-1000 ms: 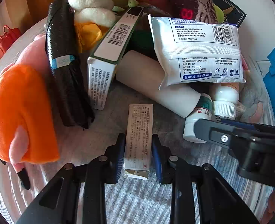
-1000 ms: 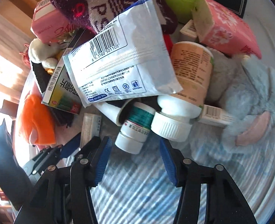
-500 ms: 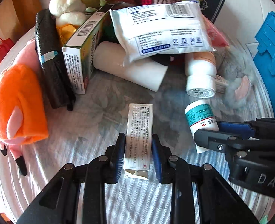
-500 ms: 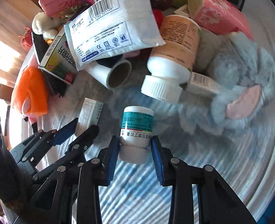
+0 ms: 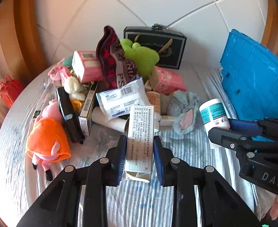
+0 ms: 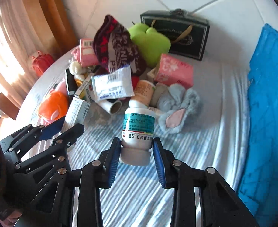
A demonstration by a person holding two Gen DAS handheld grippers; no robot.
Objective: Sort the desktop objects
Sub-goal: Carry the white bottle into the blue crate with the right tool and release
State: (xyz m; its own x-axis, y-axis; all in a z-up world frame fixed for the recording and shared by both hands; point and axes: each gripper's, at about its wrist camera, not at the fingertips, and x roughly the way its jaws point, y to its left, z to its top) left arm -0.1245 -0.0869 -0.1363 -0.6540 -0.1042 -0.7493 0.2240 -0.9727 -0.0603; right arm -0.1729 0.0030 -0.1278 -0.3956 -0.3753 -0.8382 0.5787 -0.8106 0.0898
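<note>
My left gripper (image 5: 139,157) is shut on a slim white medicine box (image 5: 140,140) printed with small text, held above the striped cloth. My right gripper (image 6: 136,156) is shut on a white pill bottle (image 6: 138,132) with a teal label, cap end between the blue pads. That bottle (image 5: 213,116) and right gripper (image 5: 239,132) also show at the right of the left wrist view. The left gripper (image 6: 63,130) with its box (image 6: 76,113) appears at the left of the right wrist view. Both are lifted clear of the pile.
A heap of objects lies on the round table (image 5: 12,151): orange pig plush (image 5: 46,141), white pouch (image 5: 120,98), pink boxes (image 5: 167,83), knit sock (image 5: 114,62), green plush (image 5: 140,56), grey plush (image 6: 178,106), larger bottle (image 6: 143,92). A black case (image 5: 156,47) stands behind. A blue crate (image 5: 256,75) stands right.
The right gripper closed on the pill bottle and lifted it out of the pile. The left gripper rose with the medicine box. Both views pulled back, showing the whole heap and the wall.
</note>
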